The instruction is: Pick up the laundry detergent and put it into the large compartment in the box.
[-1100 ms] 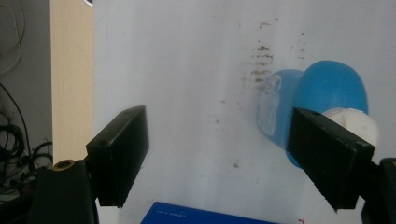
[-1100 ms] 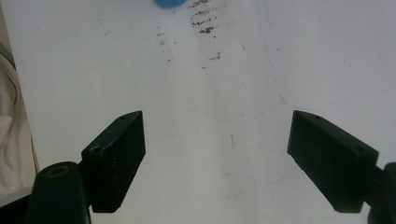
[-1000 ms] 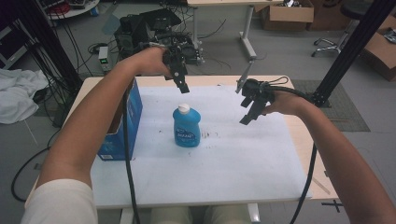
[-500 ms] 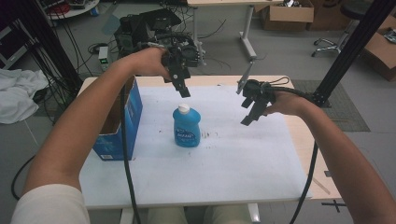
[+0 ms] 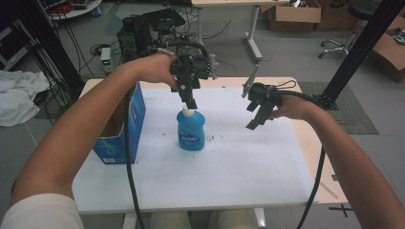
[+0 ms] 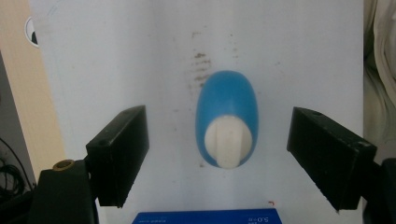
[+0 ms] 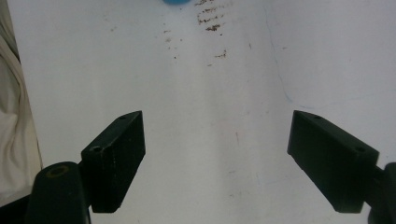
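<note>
A blue bottle (image 5: 191,130) with a white cap stands upright on the white table (image 5: 229,162). My left gripper (image 5: 190,102) hangs right above its cap, pointing down, jaws open. In the left gripper view the bottle (image 6: 227,117) is seen from above, centred between the two wide-apart black jaws of that gripper (image 6: 233,158), which do not touch it. My right gripper (image 5: 255,121) hovers open over the table to the right of the bottle. In the right gripper view, that gripper (image 7: 229,158) has only the white surface between its jaws, and a sliver of the bottle (image 7: 176,2) sits at the top edge.
A blue cardboard box (image 5: 119,126), open at the top, stands at the table's left side; its edge (image 6: 205,217) lies at the bottom of the left gripper view. Brown smudges (image 5: 210,139) mark the table beside the bottle. Cables trail from both grippers. Equipment and boxes lie on the floor beyond.
My left gripper has moved toward the bottle and now hangs directly above its cap. The right gripper has stayed where it was.
</note>
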A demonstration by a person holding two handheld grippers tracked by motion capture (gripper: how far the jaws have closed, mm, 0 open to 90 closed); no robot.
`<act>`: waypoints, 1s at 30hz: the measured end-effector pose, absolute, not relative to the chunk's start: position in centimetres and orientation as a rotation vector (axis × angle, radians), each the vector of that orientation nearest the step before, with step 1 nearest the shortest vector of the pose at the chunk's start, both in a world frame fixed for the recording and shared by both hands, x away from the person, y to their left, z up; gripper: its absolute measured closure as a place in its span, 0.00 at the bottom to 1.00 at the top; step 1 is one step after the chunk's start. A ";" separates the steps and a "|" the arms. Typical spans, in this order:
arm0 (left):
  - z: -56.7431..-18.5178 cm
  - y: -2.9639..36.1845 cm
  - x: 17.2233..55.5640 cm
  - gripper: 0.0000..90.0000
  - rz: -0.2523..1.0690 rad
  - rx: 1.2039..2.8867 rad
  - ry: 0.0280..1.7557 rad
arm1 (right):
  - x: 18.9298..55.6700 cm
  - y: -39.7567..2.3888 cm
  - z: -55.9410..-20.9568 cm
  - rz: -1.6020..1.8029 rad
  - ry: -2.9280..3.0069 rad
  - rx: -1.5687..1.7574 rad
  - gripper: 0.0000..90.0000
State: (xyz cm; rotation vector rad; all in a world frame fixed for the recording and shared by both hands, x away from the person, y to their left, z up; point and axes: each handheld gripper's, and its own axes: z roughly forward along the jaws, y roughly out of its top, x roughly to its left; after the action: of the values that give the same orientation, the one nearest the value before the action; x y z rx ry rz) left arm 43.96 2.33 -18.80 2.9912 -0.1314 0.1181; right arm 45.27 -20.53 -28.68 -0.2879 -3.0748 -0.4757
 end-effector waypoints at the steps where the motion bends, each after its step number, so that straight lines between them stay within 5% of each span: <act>1: -18.9 2.3 43.8 0.24 0.121 2.994 -0.142 | 45.3 -20.5 -28.7 -0.476 -3.075 -0.288 0.21; 30: -22.7 2.0 43.2 0.24 0.120 3.051 -0.181 | 45.0 -20.5 -29.2 -0.478 -3.063 -0.291 0.21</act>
State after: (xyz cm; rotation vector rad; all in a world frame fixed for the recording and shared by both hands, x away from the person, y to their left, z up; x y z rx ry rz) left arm 43.23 2.05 -22.72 3.0510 -0.1806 0.1203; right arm 44.99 -20.52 -29.24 -0.2908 -3.0631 -0.4785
